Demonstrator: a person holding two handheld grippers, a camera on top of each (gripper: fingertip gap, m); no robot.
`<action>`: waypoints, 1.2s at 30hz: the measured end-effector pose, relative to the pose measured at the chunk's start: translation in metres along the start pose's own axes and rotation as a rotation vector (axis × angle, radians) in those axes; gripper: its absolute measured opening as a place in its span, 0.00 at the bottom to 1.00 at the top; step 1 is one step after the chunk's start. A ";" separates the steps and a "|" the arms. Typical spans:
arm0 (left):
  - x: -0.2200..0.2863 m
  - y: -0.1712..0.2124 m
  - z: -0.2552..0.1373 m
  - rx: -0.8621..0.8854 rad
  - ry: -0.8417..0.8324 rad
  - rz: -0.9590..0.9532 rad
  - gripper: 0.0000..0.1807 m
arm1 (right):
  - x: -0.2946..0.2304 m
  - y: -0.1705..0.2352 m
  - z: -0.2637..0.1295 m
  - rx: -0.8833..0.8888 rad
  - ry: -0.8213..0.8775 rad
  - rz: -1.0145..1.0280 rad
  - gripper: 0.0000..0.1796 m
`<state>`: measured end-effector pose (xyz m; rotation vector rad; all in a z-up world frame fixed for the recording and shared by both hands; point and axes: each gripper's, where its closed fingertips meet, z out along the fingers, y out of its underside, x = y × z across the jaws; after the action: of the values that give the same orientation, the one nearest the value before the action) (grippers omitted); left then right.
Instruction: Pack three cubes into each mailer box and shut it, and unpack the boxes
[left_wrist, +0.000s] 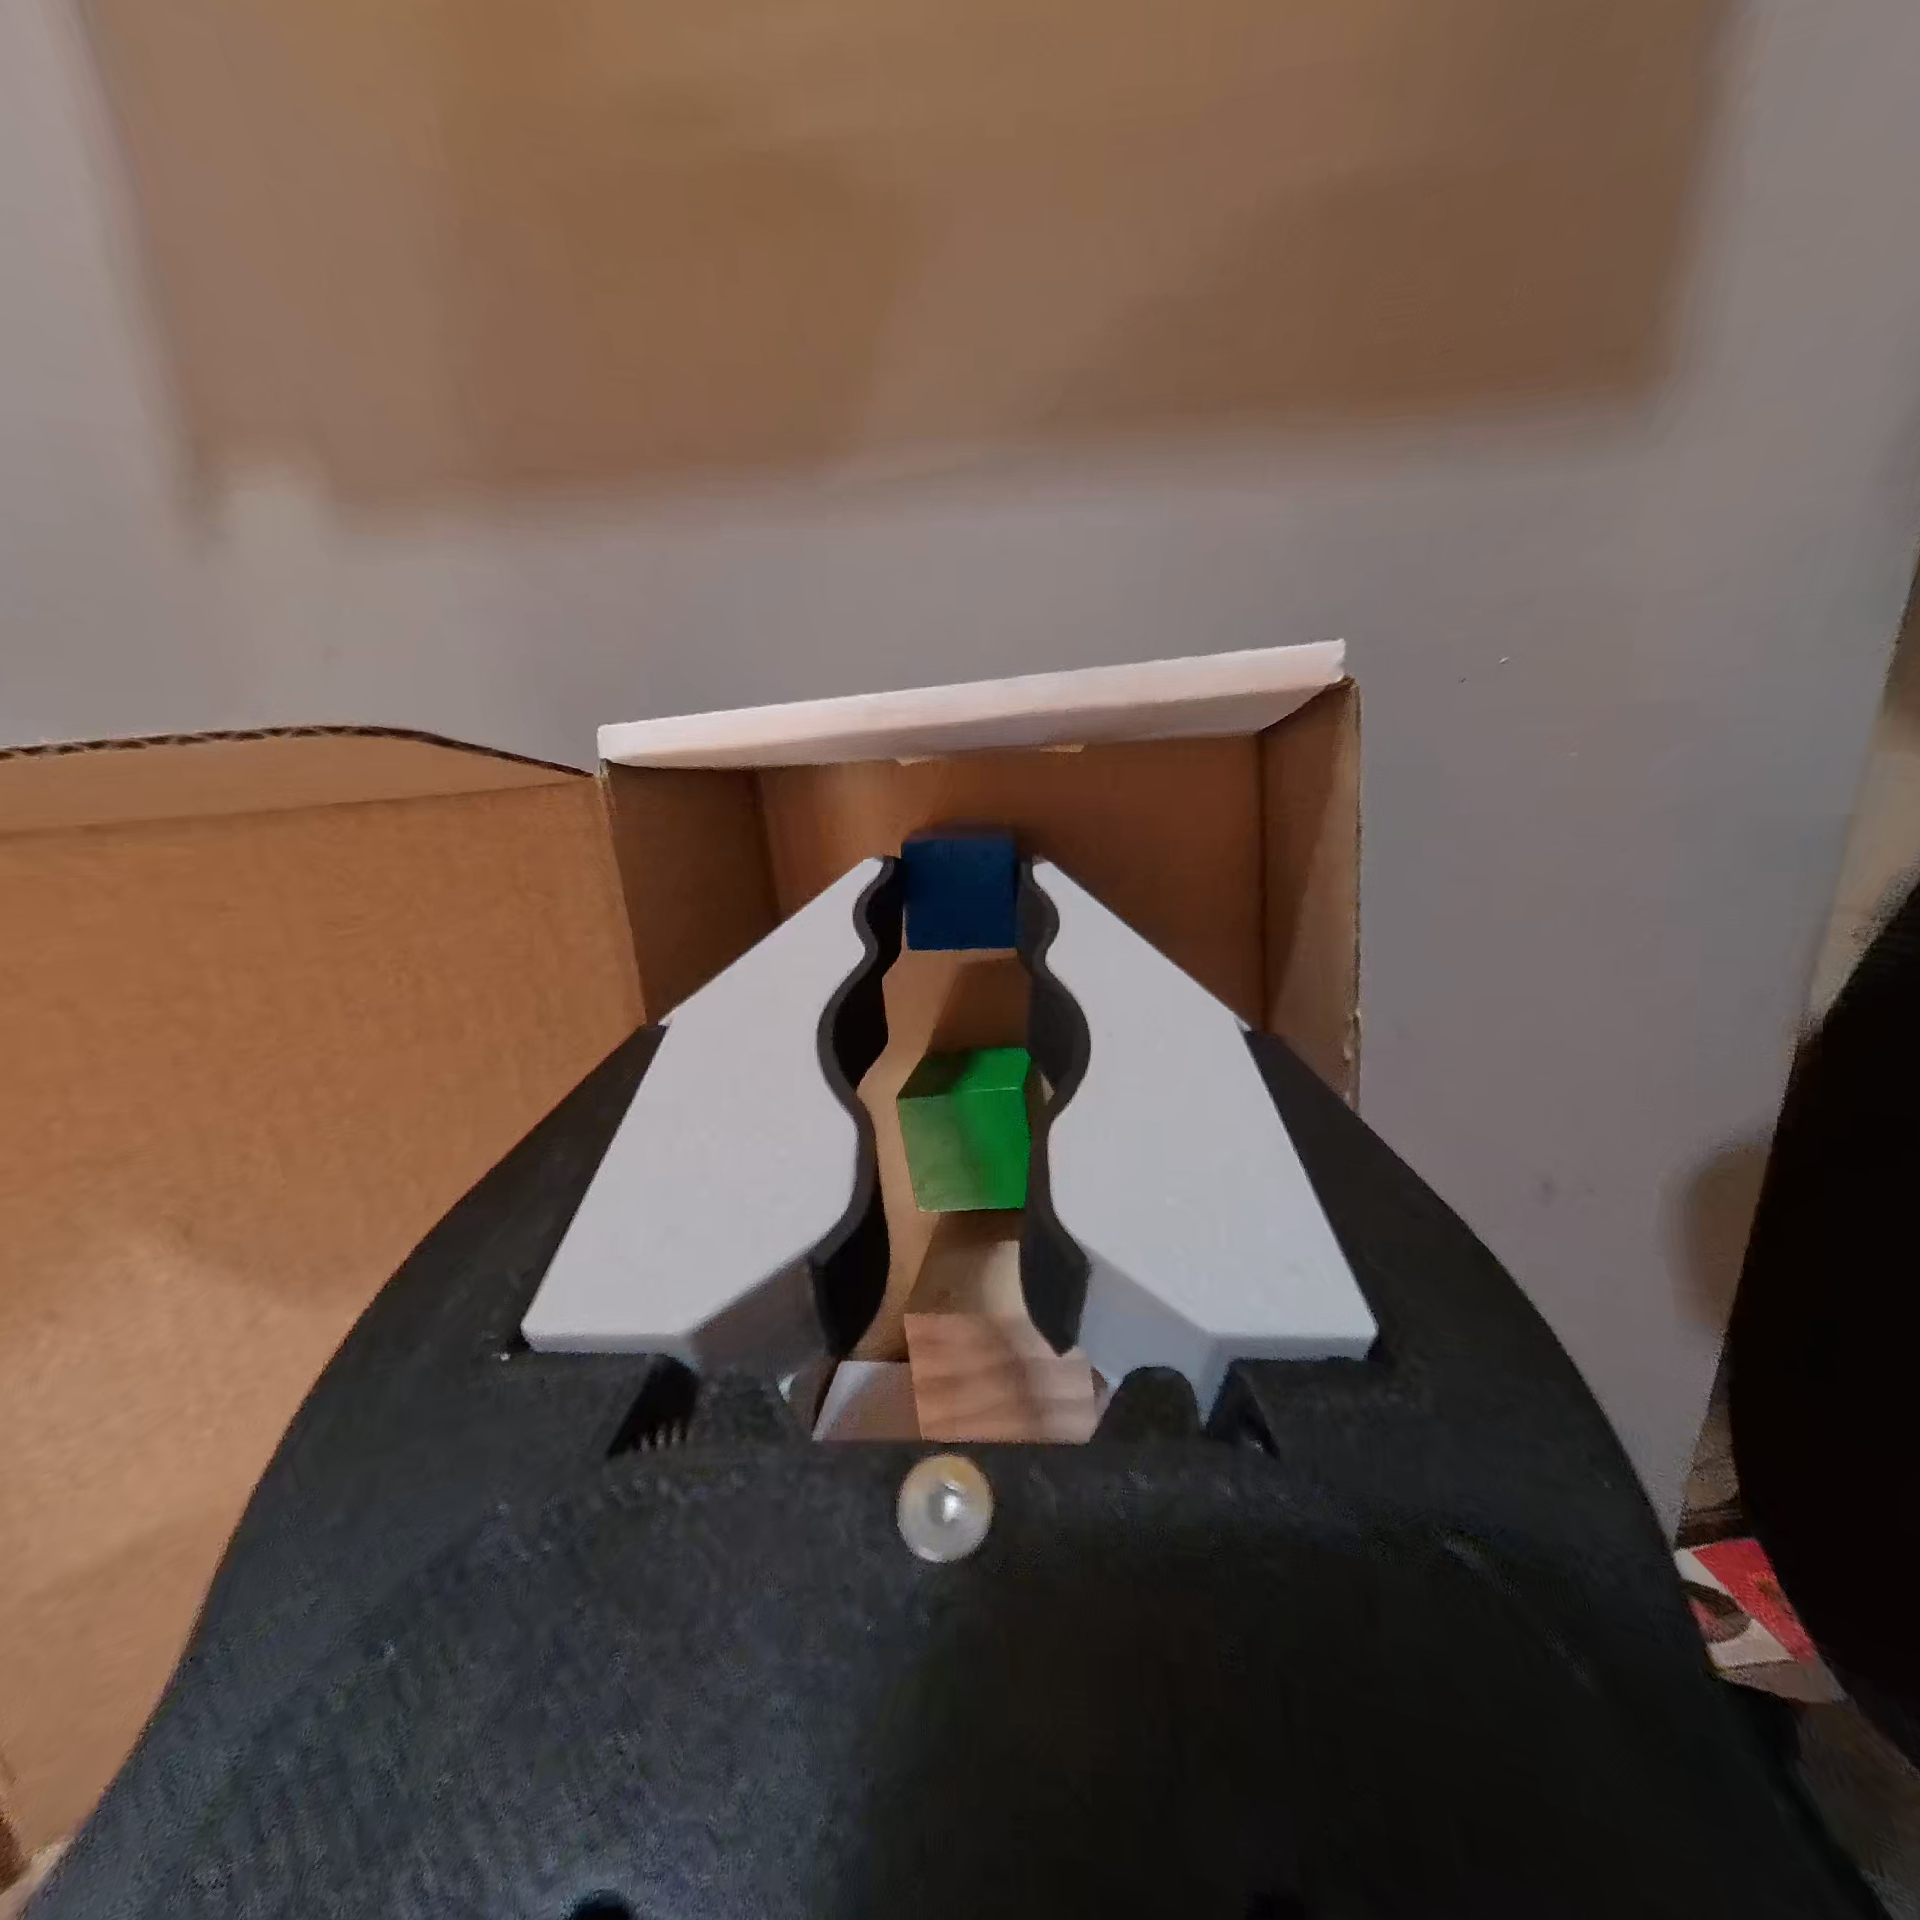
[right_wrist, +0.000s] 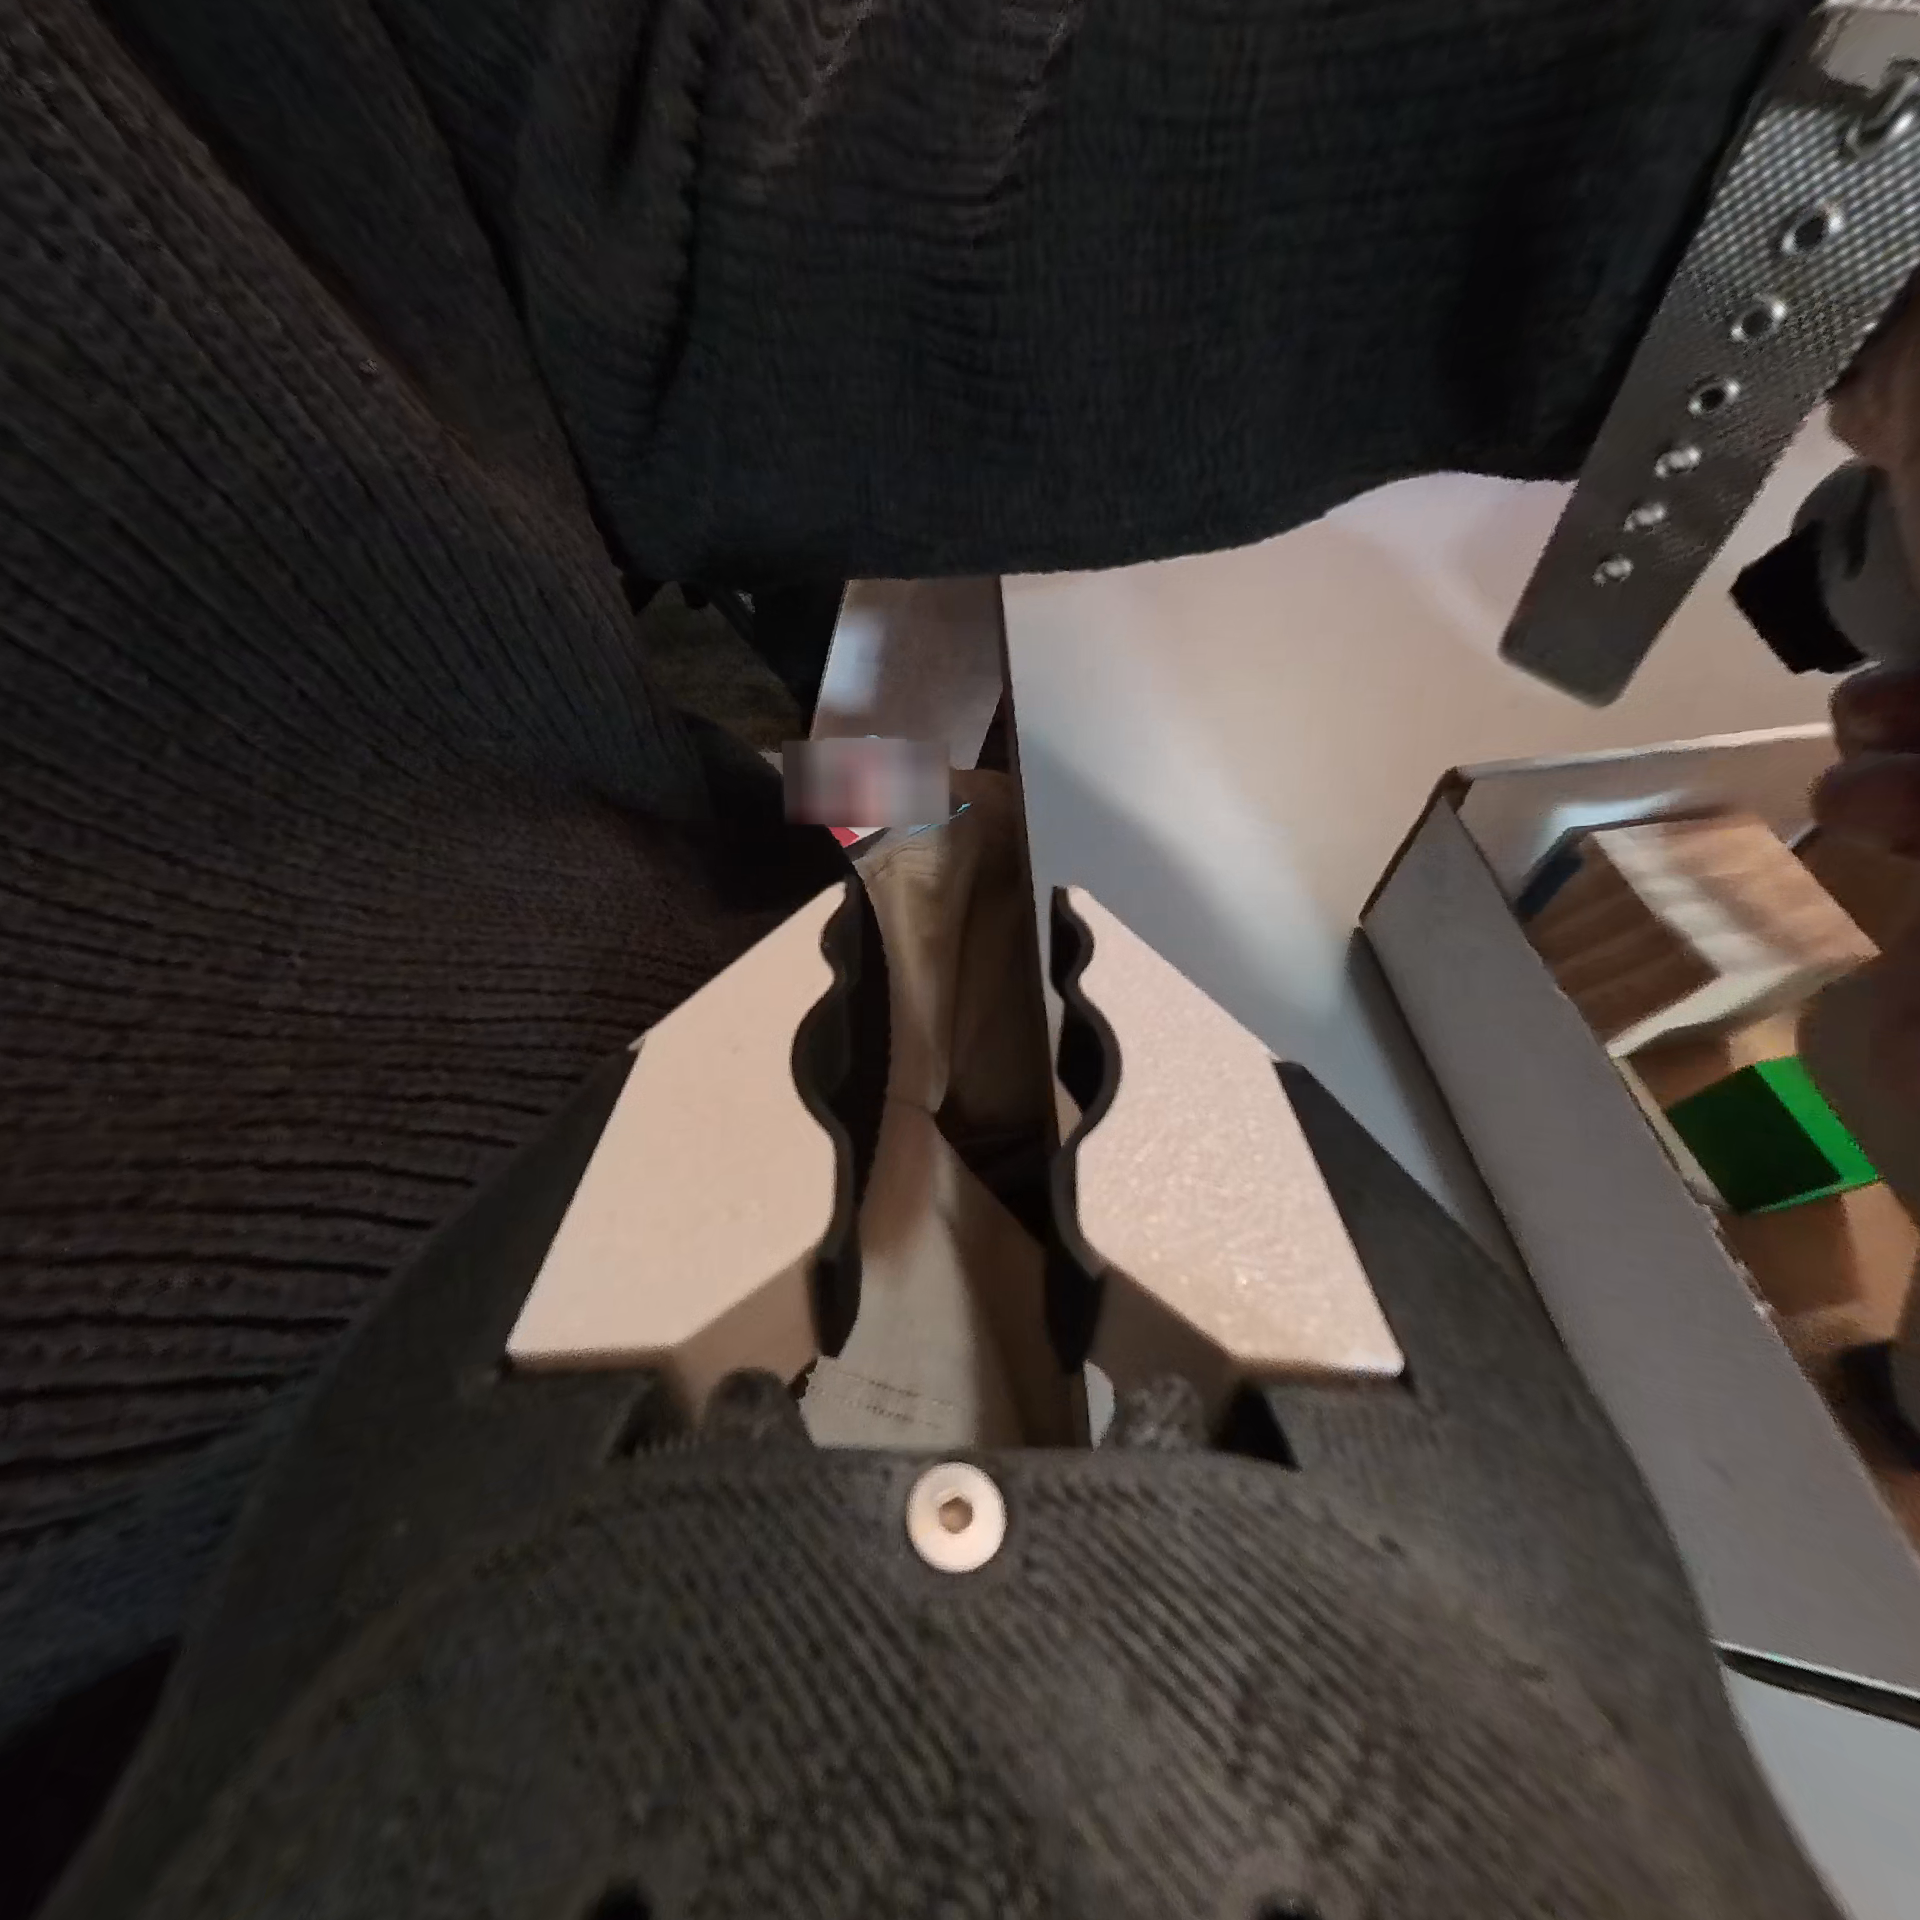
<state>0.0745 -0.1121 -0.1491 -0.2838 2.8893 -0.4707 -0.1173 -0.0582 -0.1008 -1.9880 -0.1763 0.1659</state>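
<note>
Left gripper (left_wrist: 958, 894) pinches the blue cube (left_wrist: 958, 896) at its fingertips, poised over the open box (left_wrist: 1309, 883), where a green cube (left_wrist: 966, 1130) already lies. Right gripper (right_wrist: 961, 914) hangs unclenched and empty beside the box, probably staying clear.

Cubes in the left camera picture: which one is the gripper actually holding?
The blue cube, pinched at the left gripper tips. The green cube and the plain wooden cube lie loose in the box below.
</note>
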 end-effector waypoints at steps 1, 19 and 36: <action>0.000 0.001 0.001 -0.003 0.000 -0.001 0.12 | 0.000 0.000 0.000 -0.001 0.000 0.001 0.20; -0.037 0.056 -0.133 0.647 -0.387 -0.537 0.21 | 0.053 -0.035 -0.031 0.252 0.215 0.091 0.20; -0.045 0.099 -0.122 0.933 -0.400 -0.980 0.35 | 0.232 -0.016 -0.134 0.518 0.731 0.458 0.27</action>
<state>0.0750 0.0259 -0.0610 -1.3778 1.6944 -1.5653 0.1354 -0.1252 -0.0403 -1.4294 0.7264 -0.2126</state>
